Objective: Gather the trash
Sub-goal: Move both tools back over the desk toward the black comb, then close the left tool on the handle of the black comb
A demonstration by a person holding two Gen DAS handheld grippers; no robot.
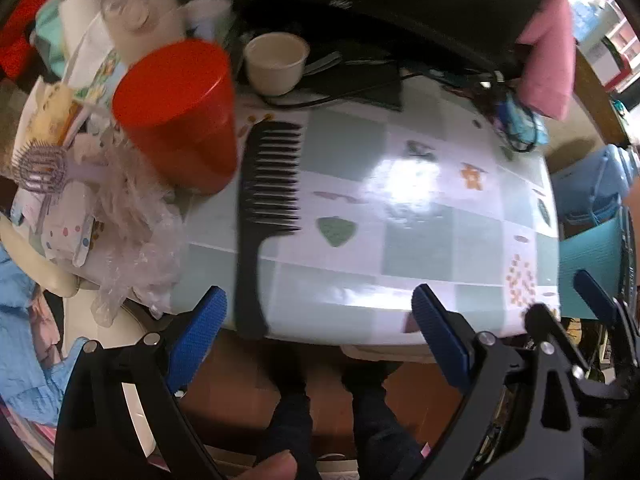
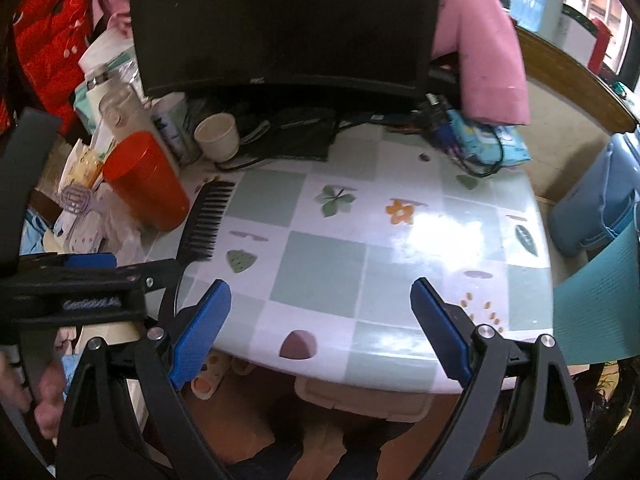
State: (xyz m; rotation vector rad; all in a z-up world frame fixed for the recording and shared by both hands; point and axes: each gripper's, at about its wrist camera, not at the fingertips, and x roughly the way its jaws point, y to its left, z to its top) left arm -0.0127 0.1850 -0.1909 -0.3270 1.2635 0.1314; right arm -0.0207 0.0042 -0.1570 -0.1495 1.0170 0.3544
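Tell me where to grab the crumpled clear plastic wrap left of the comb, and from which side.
Take the crumpled plastic wrap with the left hand-held gripper, which is open and nearest. Pinch the loose bunched part hanging over the table edge, coming from the near side and slightly above. That part juts free of the clutter; the red cup and black comb crowd its right side.

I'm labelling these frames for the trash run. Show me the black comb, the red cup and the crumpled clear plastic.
black comb [image 1: 250, 216]: left wrist view, on its spine.
red cup [image 1: 176, 112]: left wrist view, on its side wall.
crumpled clear plastic [image 1: 136, 236]: left wrist view, mid-heap.
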